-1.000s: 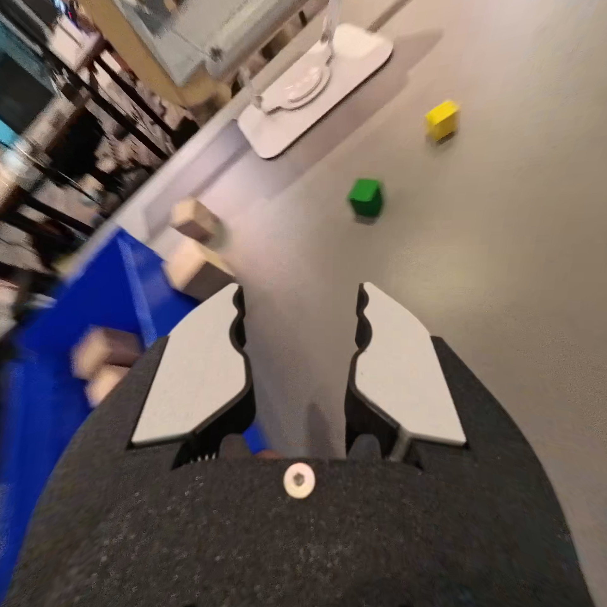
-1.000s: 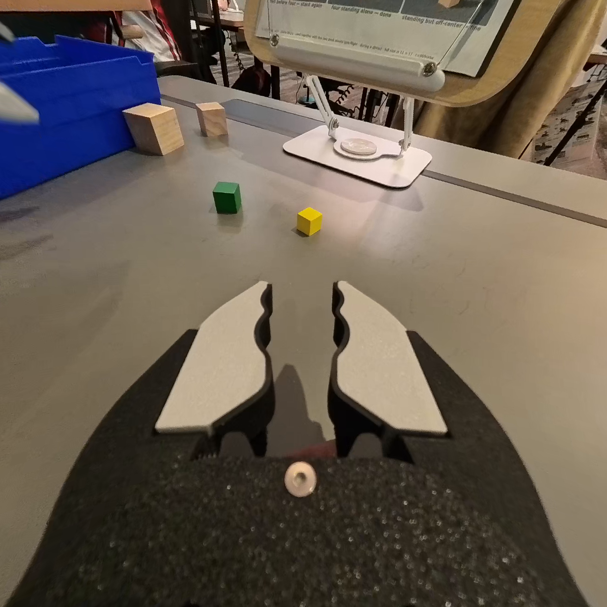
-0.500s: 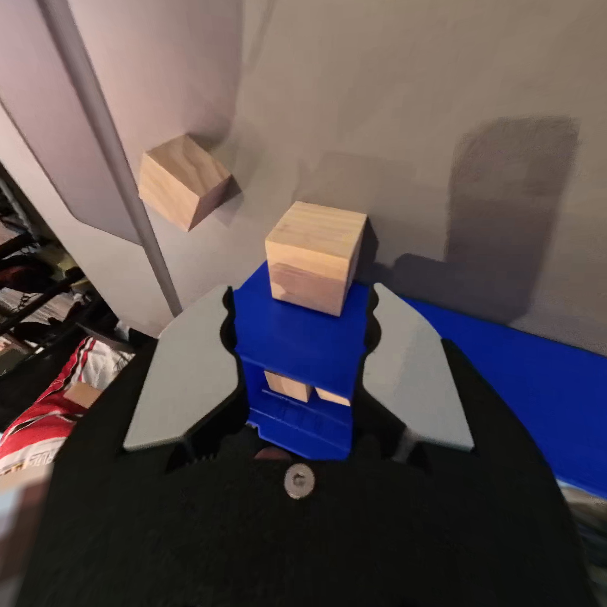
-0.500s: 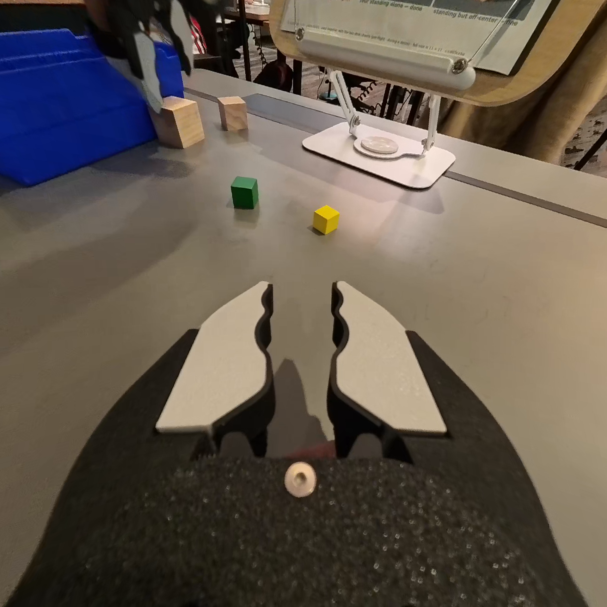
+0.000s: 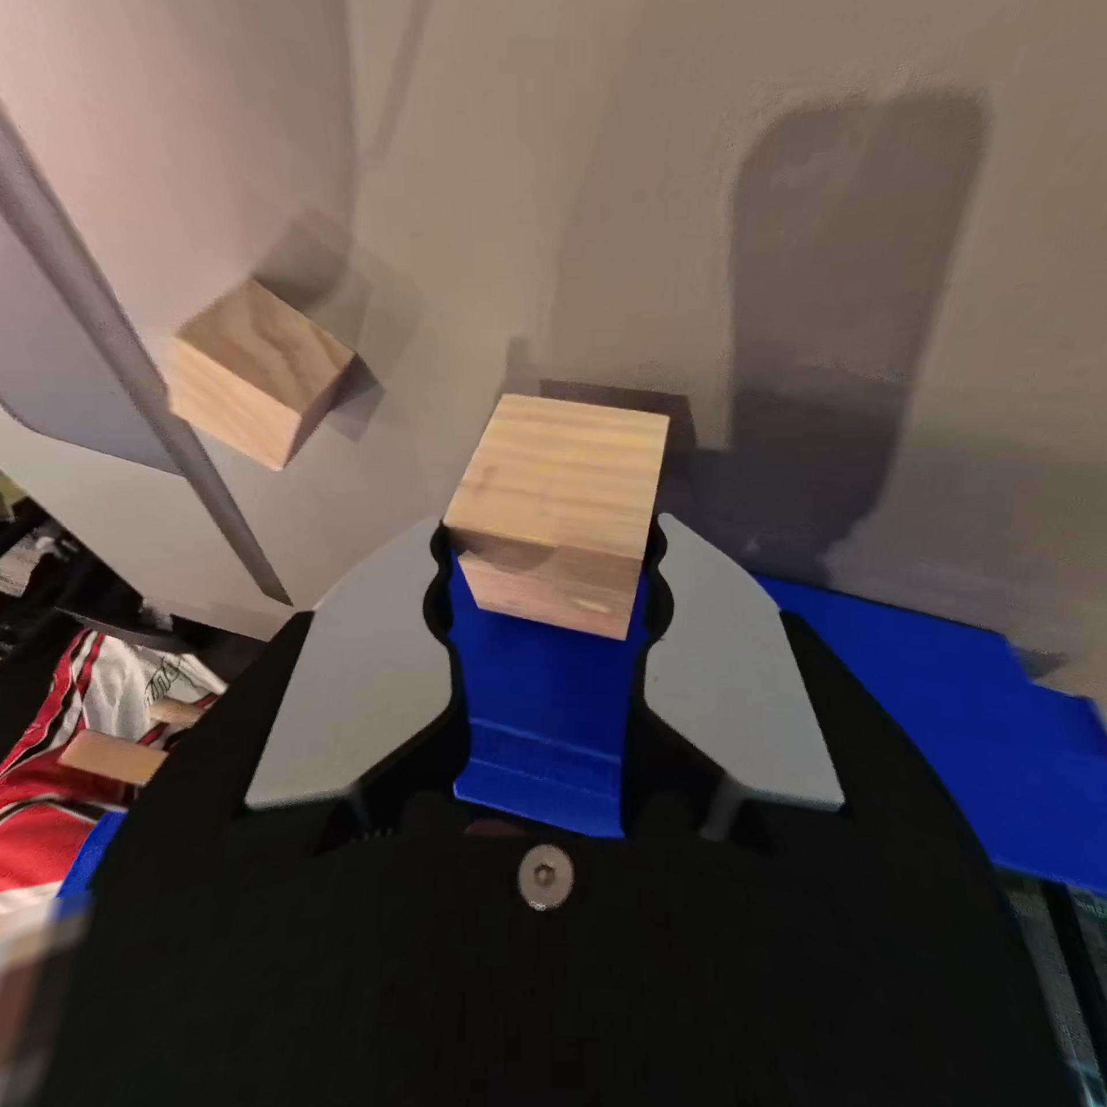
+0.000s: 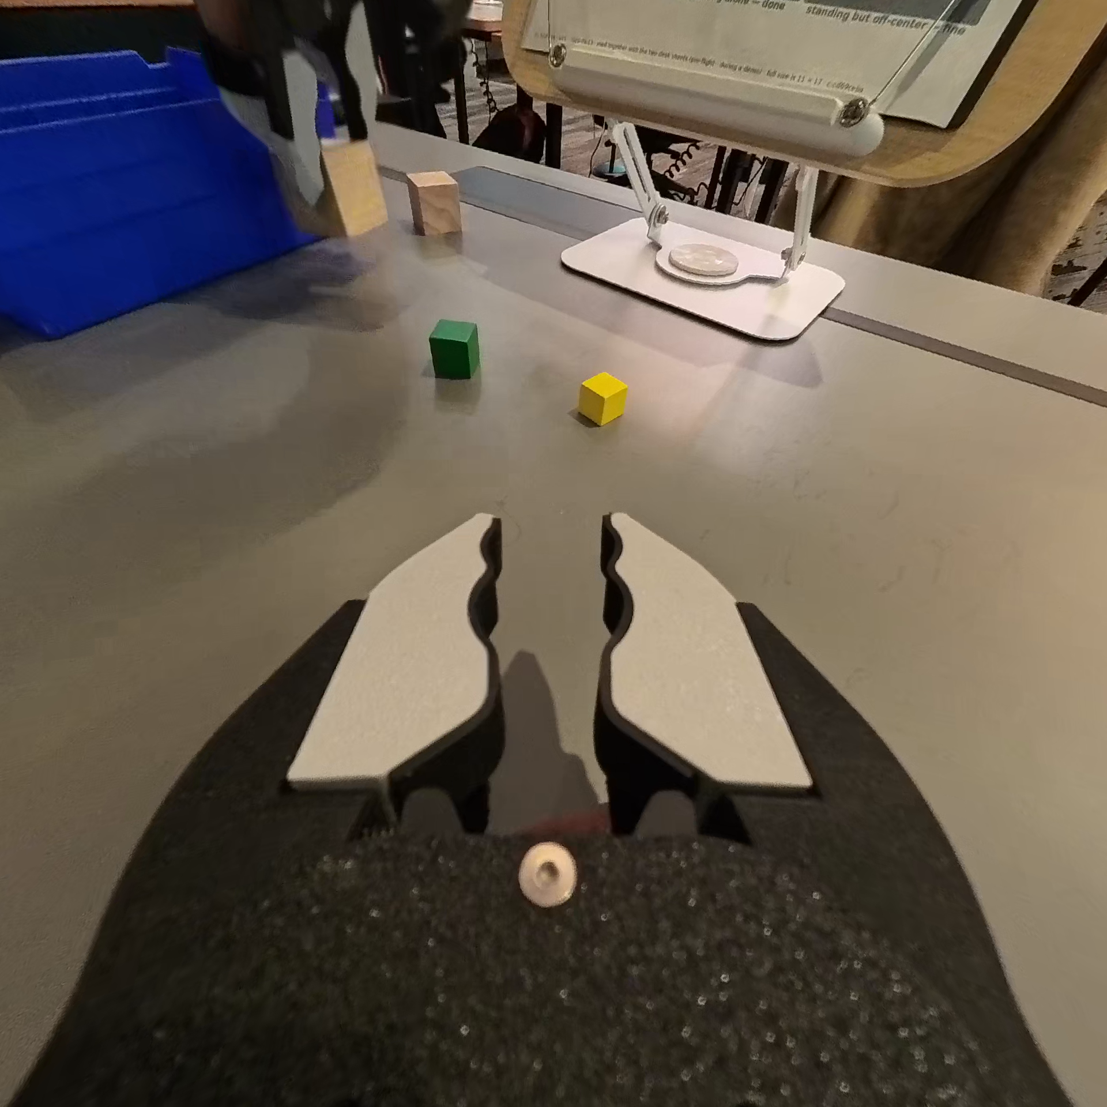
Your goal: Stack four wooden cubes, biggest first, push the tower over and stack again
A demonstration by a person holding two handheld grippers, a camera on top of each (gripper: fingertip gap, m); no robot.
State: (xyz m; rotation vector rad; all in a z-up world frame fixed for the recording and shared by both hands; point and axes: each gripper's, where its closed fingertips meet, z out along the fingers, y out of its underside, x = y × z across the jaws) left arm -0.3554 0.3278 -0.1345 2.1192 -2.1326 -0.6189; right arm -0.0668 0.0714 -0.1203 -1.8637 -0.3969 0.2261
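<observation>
**Cubes scattered on the grey table, the largest between the left gripper's fingers**

Cubes number four, all on the grey table, none stacked. In the right wrist view the large wooden cube sits at about 11 o'clock, right against the corner of the blue bin. Just beside it, toward 12 o'clock, stands the smaller wooden cube, apart from the first. Nearer the camera, the green cube lies at roughly 11 o'clock and the yellow cube at about 12 o'clock, the two well apart from each other and from the wooden pair.

From the left wrist view, the left gripper is spread, its fingers flanking the large wooden cube; whether the pads touch the cube's sides cannot be told from the blurred frame. The blue bin fills the space below the cube and runs off toward 4 o'clock. The smaller wooden cube appears at 10 o'clock, clear of the fingers.

The right gripper hangs low over bare table, its fingers parted with nothing between them. At 1 o'clock a white stand with a flat base carries a board with a printed sheet near the table's far edge.
</observation>
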